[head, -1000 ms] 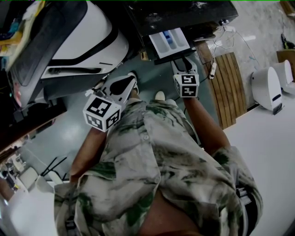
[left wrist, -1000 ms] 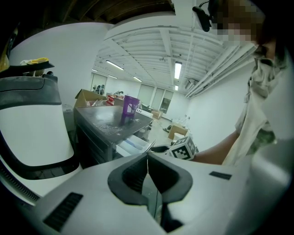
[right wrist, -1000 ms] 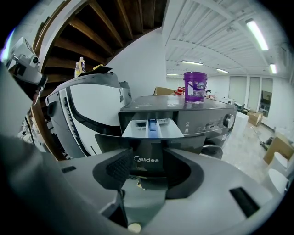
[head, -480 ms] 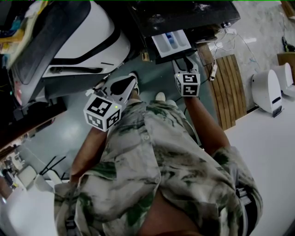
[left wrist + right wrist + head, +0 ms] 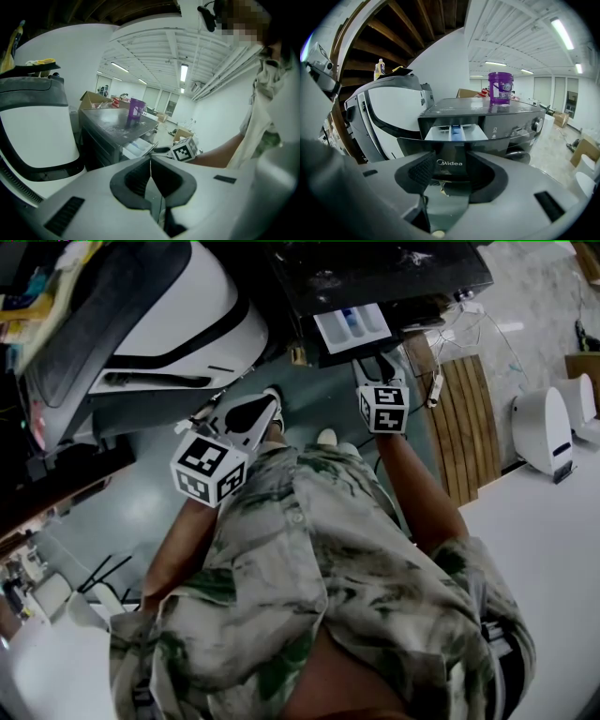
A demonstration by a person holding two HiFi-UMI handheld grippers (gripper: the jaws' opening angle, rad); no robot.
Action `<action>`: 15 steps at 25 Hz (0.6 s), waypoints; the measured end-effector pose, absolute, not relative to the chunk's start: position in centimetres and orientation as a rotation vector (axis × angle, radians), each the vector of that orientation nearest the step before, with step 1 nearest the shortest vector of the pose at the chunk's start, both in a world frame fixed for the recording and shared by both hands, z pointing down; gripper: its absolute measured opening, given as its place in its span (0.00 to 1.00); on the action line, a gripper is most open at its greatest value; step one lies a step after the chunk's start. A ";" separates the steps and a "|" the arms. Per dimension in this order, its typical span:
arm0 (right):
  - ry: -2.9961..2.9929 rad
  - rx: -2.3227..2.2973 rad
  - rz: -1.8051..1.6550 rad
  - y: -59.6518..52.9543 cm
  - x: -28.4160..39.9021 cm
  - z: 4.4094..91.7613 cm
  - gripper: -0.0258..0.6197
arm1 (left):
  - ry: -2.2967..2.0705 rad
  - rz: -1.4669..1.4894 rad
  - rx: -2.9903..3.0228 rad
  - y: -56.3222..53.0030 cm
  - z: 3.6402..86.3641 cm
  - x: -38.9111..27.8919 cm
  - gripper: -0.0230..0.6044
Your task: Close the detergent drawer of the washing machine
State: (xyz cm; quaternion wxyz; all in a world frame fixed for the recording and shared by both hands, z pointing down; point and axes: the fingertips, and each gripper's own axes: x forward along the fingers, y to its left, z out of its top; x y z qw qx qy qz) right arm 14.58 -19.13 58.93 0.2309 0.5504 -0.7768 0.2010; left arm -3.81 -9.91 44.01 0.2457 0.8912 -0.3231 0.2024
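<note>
Holding my right gripper (image 5: 375,367) wide at the part-open drawer (image 5: 352,326).
My left gripper (image 5: 246,416) hangs pinched together, empty, further left.

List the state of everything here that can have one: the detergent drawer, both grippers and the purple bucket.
Detergent drawer: partly pulled out, compartments showing.
Right gripper: jaws apart, the drawer's front panel between them.
Left gripper: jaws together, nothing held.
Purple bucket: upright on top of the washing machine.
</note>
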 end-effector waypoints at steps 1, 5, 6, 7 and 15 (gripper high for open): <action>-2.135 1.513 0.553 -19.2 14.5 58.9 0.38 | -0.884 0.552 2.431 -9.9 44.0 -3.9 0.08; -2.134 1.514 0.549 -19.6 14.3 59.0 0.38 | -0.891 0.547 2.428 -9.9 44.0 -4.4 0.08; -2.133 1.512 0.550 -19.7 14.3 59.0 0.38 | -0.893 0.547 2.427 -10.0 44.0 -4.5 0.08; -2.132 1.510 0.550 -19.8 14.2 59.0 0.38 | -0.895 0.546 2.425 -10.0 44.0 -4.5 0.08; -2.132 1.505 0.540 -20.7 13.9 59.0 0.38 | -0.910 0.539 2.415 -10.5 44.2 -5.3 0.08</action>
